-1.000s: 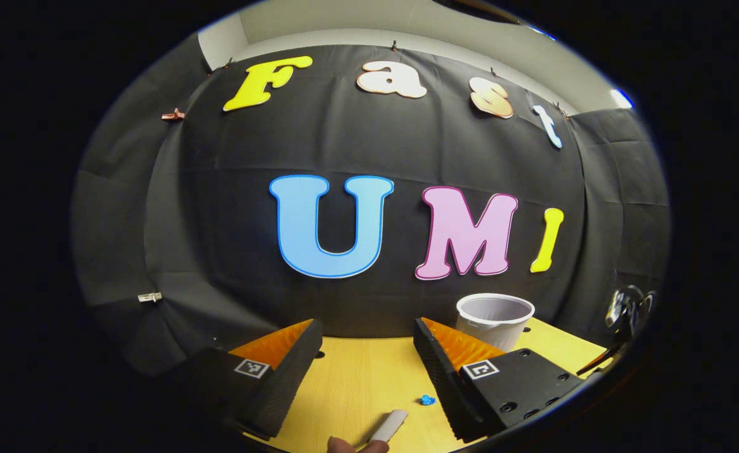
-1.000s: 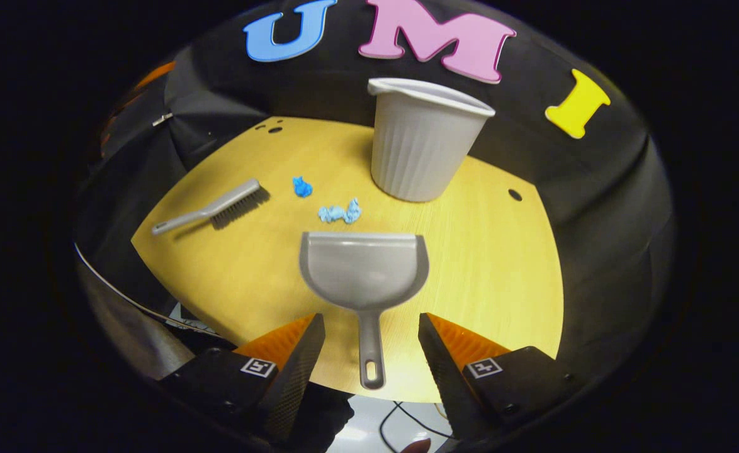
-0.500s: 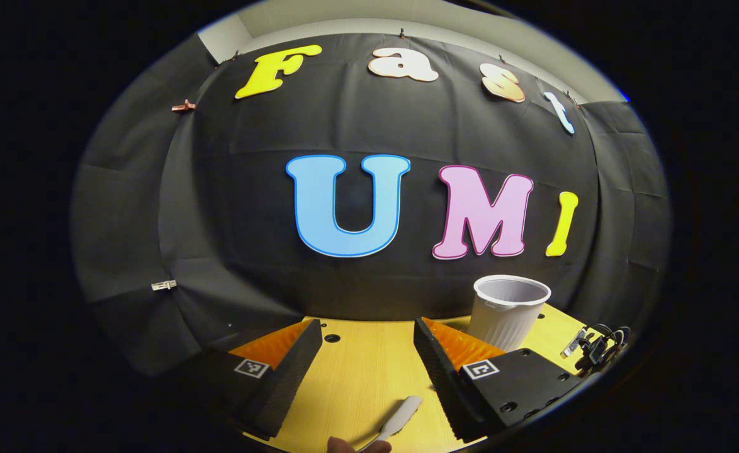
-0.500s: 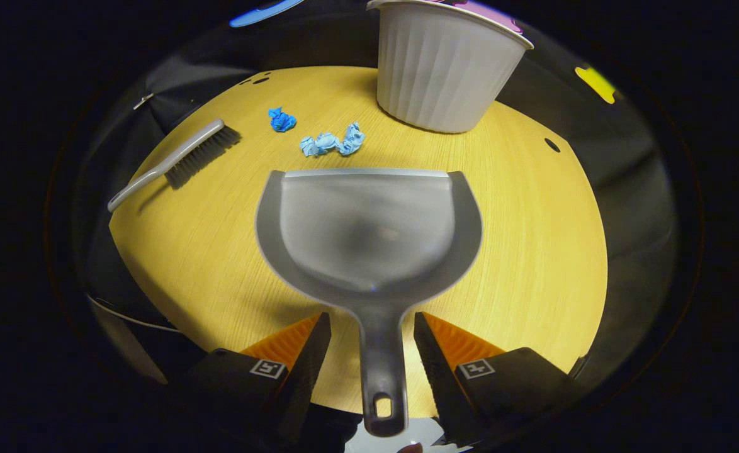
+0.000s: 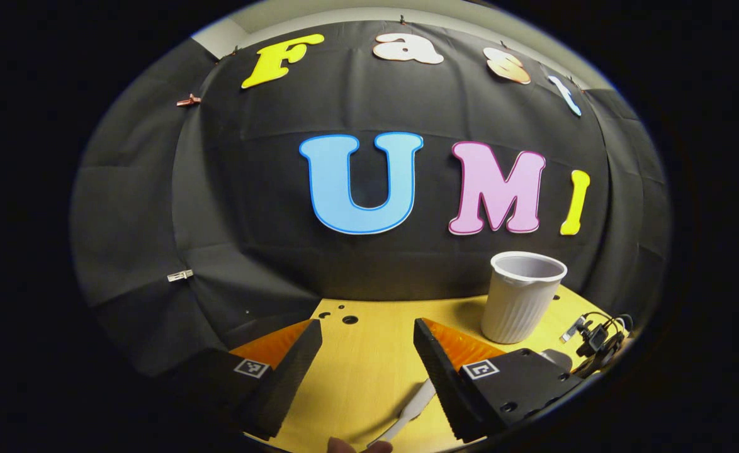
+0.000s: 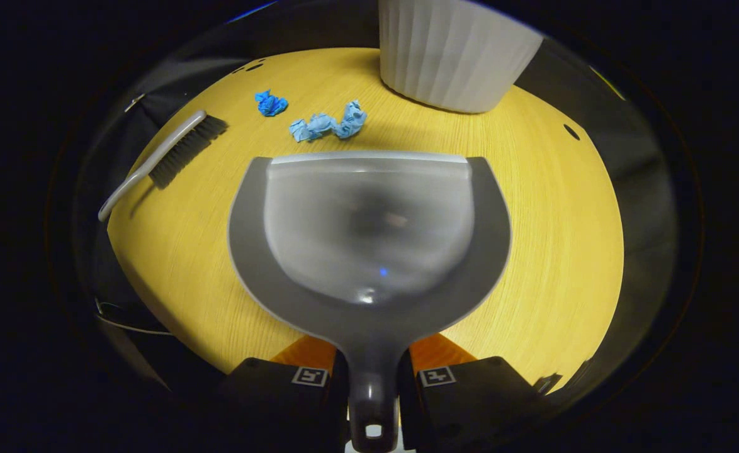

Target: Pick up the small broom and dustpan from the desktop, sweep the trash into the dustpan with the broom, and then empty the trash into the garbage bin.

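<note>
A grey dustpan [image 6: 369, 220] lies flat on the yellow desktop [image 6: 552, 207], mouth toward the trash. My right gripper [image 6: 372, 355] is shut on its handle. Two crumpled scraps lie just past the pan's lip, one dark blue [image 6: 270, 102] and one light blue [image 6: 328, 124]. The small grey broom [image 6: 168, 154] lies at the left, bristles facing the scraps. In the left gripper view, my left gripper [image 5: 366, 358] hangs open over the desk, and the broom's pale handle [image 5: 413, 408] lies low beside its right finger. The white ribbed bin [image 5: 520, 296] stands upright at the back right.
The bin [image 6: 457, 56] stands just behind the scraps. A fingertip [image 5: 344, 445] shows at the bottom of the left gripper view. A dark device with cables [image 5: 596, 336] sits at the desk's right edge. Small holes [image 5: 349, 319] mark the desk's far side.
My right gripper moved forward along the dustpan's handle and shut on it. My left gripper shifted, so the broom handle now lies closer to its right finger.
</note>
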Demonstrator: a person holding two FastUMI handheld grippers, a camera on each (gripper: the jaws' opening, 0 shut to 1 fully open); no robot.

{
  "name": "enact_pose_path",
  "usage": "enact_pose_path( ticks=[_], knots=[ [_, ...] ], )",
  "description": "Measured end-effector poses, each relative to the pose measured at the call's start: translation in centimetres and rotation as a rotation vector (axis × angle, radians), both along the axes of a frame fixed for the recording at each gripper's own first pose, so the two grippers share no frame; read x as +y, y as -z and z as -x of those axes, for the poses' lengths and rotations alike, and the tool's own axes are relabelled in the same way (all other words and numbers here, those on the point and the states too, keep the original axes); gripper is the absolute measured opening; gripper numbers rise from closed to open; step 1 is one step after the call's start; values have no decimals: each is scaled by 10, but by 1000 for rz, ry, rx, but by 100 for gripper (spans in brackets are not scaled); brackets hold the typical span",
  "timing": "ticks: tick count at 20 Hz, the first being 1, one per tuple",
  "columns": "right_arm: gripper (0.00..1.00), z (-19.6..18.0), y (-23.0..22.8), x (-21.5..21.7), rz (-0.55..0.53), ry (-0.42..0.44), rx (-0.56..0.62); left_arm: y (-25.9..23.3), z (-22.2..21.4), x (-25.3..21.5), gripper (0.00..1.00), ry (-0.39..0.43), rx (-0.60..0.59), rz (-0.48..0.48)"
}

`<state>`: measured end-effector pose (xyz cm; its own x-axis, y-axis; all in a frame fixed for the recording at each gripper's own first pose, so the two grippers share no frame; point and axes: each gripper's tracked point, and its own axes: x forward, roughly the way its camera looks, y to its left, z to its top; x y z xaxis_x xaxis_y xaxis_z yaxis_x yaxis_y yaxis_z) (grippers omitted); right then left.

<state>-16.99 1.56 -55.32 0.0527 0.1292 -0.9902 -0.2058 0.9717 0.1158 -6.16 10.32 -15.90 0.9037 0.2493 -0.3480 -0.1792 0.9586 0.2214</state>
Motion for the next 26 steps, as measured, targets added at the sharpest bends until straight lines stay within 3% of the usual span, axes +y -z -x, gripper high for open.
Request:
enact_pose_path(
  ticks=[4,6,7,8,13,20,26],
  knots=[
    [35,-2,-14,18,-51,-27,-79,48,12,7,95,20,167,59],
    [29,1,-19,26,-72,-74,-125,79,18,2,92,68,268,89],
    [35,4,-20,27,-68,-104,-131,95,21,-5,92,100,327,111],
    [35,9,-21,27,-66,-129,-126,113,27,-11,96,137,394,130],
    [35,20,-23,17,-55,-220,-106,206,55,-18,95,254,729,147],
    [35,15,-24,5,-70,-247,-100,281,88,-12,86,243,1037,143],
    [35,12,-24,5,-96,-242,-85,309,89,-8,81,251,1149,101]
  ],
)
